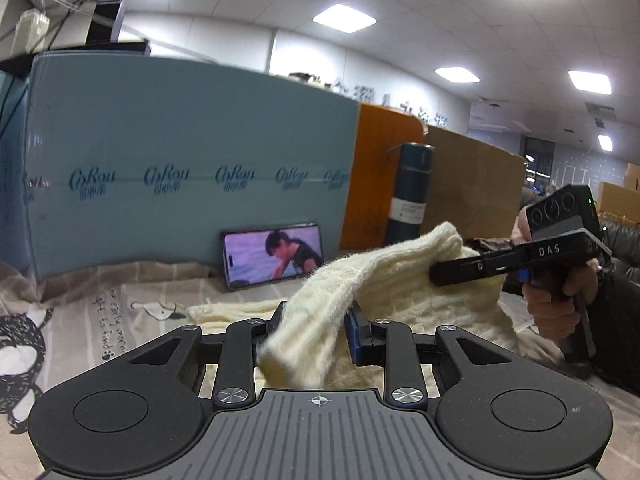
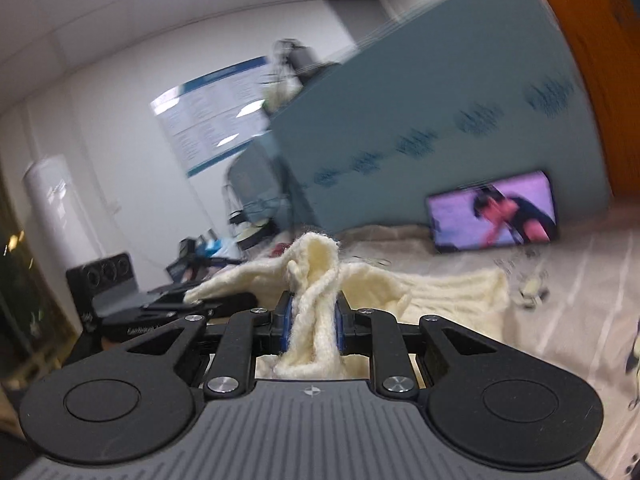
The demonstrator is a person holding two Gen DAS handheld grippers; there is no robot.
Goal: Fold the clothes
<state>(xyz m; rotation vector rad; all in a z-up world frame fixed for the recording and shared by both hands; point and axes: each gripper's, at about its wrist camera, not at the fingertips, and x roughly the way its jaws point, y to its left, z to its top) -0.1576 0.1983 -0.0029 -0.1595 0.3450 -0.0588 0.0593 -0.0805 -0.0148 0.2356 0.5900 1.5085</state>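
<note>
We've got the cream knit sweater lifted off the printed bedsheet: our left gripper pinches one bunched edge, our right gripper clamps another fold, phone propped behind.

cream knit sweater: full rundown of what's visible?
The cream knit sweater looks like thick, ribbed, fuzzy wool. Both tools clamp it: the left tool pinches one bunched fold, the right tool another. The held parts are lifted and draped; the rest lies rumpled on the printed bedsheet, near the phone.
</note>
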